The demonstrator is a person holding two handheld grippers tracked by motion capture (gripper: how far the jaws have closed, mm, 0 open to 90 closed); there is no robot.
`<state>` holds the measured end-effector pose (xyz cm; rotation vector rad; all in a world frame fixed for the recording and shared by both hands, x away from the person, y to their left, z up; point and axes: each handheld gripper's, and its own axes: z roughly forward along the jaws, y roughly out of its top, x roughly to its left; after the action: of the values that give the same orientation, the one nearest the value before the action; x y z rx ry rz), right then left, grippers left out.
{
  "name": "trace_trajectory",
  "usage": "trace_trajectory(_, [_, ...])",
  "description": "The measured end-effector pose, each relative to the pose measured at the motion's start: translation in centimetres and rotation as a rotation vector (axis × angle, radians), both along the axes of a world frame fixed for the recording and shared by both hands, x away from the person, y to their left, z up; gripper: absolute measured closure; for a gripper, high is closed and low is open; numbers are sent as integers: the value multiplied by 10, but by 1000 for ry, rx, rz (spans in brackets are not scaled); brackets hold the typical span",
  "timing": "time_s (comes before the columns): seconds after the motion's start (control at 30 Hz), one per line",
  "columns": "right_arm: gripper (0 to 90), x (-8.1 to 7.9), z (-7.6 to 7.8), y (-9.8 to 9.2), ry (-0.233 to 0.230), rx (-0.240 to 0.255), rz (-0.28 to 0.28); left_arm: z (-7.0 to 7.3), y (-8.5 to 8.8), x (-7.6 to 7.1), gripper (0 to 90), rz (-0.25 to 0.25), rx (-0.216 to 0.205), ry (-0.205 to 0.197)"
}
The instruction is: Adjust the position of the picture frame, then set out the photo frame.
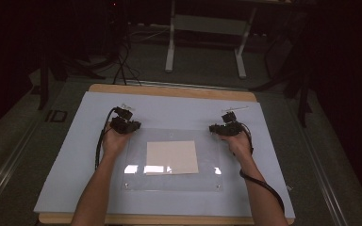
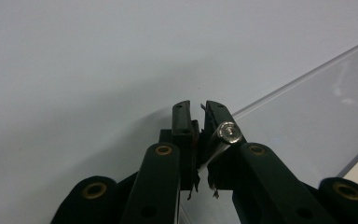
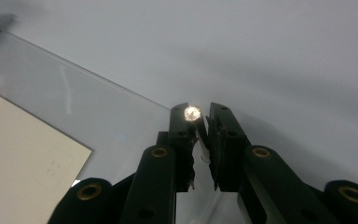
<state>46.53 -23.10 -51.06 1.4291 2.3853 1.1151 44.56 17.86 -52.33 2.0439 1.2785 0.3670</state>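
On pale mat (image 1: 75, 155) covering table, clear plastic sheet (image 1: 136, 176) lies flat, cream paper (image 1: 172, 157) at its middle. Left gripper (image 1: 131, 126) at sheet's far left corner; left gripper view: jaws nearly closed, narrow gap, silver screw (image 2: 228, 131) against one jaw at sheet edge; grasp on it cannot be told. Right gripper (image 1: 215, 128) at far right corner; right gripper view: jaws close together, shiny screw head (image 3: 192, 112) at one jaw tip, sheet edge under tips.

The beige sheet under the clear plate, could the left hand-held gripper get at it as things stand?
Probably not: the clear plate lies over the beige sheet, and the left hand-held gripper sits at the plate's far left corner, jaws closed on it.
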Motion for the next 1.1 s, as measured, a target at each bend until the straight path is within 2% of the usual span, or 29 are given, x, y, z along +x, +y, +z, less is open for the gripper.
trace_trajectory(0.17, [804, -3, -1, 0, -15, 2, -9, -1, -1, 0, 827, 11, -6, -15])
trace_trajectory(0.4, [802, -3, -1, -1, -18, 4, -2, -2, 0, 0, 814, 24, -25, -10])
trace_trajectory(0.47, [800, -4, -1, -1, -25, 0, -1, -3, 2, -1, 801, 33, -53, -13])
trace_trajectory(0.57, [798, -5, -2, -2, -27, 6, -1, -1, 4, -4, 775, 29, -65, -32])
trace_trajectory(0.73, [767, -8, 0, -2, -69, -9, 3, 7, 12, -9, 688, 37, -89, -73])
trace_trajectory(0.83, [751, -11, 1, -3, -104, -13, 1, 10, 15, -15, 673, 30, -91, -95])
trace_trajectory(0.9, [744, -15, 3, -6, -143, 0, 3, 11, 17, -17, 664, 28, -108, -103])
trace_trajectory(0.93, [737, -17, 5, -7, -156, -1, 0, 12, 20, -20, 647, 29, -128, -123])
trace_trajectory(1.0, [734, -19, 6, -8, -181, -7, 3, 12, 23, -24, 632, 24, -149, -129])
trace_trajectory(1.1, [739, -21, 6, -9, -197, -5, 1, 9, 27, -28, 621, 12, -184, -154])
